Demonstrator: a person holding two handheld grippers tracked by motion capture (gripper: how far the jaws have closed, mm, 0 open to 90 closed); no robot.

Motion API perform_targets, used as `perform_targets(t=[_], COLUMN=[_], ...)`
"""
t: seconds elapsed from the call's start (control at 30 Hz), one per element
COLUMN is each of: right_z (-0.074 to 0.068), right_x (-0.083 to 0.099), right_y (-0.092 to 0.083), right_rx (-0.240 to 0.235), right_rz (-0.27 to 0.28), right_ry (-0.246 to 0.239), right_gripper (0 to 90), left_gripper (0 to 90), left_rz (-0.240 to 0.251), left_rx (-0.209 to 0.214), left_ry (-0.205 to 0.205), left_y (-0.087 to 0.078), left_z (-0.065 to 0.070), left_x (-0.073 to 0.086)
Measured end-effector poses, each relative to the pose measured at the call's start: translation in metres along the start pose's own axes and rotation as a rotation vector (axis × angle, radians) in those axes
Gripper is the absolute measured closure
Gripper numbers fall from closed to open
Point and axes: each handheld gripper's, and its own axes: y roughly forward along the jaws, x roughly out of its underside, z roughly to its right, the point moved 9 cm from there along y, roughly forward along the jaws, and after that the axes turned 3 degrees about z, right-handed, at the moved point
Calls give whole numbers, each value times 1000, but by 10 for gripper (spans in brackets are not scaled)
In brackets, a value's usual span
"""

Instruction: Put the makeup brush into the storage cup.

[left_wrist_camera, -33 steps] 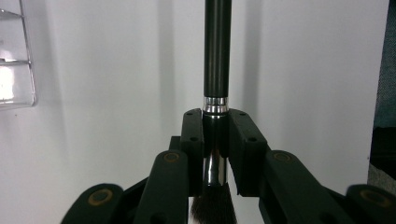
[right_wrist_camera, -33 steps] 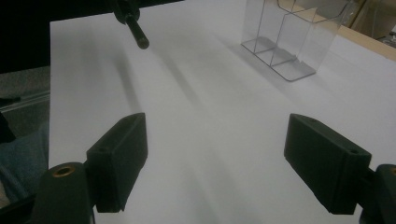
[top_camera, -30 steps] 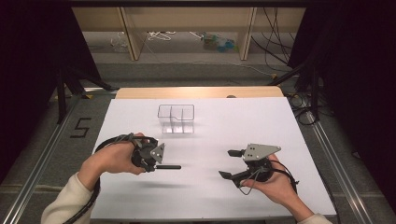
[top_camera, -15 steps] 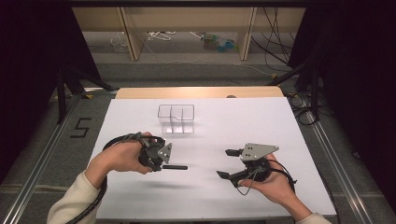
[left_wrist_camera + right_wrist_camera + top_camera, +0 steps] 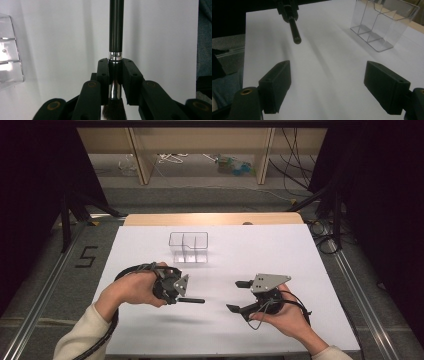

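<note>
While the left claw [image 5: 115,75] clamps the brush [image 5: 116,32], the right claw [image 5: 328,82] gapes over bare table [image 5: 280,250].

black brush [image 5: 116,27] handle with a silver band and dark bristles; clear plastic organizer [image 5: 188,247], upper centre; white table [image 5: 280,250]; black grippers, grey plates.

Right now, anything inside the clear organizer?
The clear organizer looks empty: its compartments show bare white table through the walls. The brush is clamped in the left gripper, not in it. No compartment is covered.
</note>
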Motion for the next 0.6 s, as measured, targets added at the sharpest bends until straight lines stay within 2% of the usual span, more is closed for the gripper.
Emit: perform_targets(t=[0.07,0.6], right_z=[-1,-4], right_x=[0,-1], right_y=[2,10], right_rx=[3,-12], right_rz=[0,0], right_ry=[0,-7], right_gripper=[225,226], left_gripper=[766,765], left_rz=[-2,-1], left_rx=[-4,7], left_ry=[12,27], left_y=[0,4], left_z=[-1,1], left_x=[-2,-11])
